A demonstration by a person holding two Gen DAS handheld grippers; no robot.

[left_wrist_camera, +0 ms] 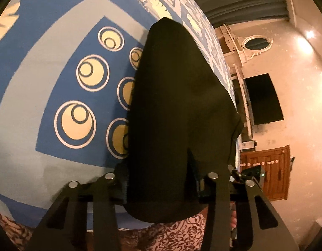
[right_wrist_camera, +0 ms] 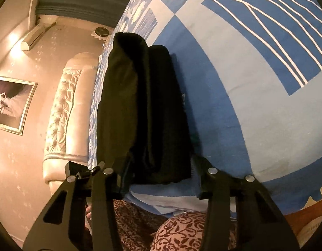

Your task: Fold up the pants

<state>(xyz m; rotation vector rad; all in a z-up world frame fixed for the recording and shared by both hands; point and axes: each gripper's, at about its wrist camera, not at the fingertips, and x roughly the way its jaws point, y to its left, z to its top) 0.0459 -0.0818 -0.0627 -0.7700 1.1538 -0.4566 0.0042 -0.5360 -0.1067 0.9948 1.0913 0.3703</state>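
One pair of black pants (left_wrist_camera: 177, 108), folded long, lies on one blue patterned bedspread (left_wrist_camera: 46, 87). Left gripper (left_wrist_camera: 161, 179): jaws clamped across its near end. Right gripper (right_wrist_camera: 158, 177): jaws clamped on the same end.

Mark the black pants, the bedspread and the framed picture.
black pants (left_wrist_camera: 177, 108): left wrist view, middle of the dark cloth.
bedspread (right_wrist_camera: 240, 104): right wrist view, bare pale-blue patch.
framed picture (right_wrist_camera: 11, 104): right wrist view, centre of the print.
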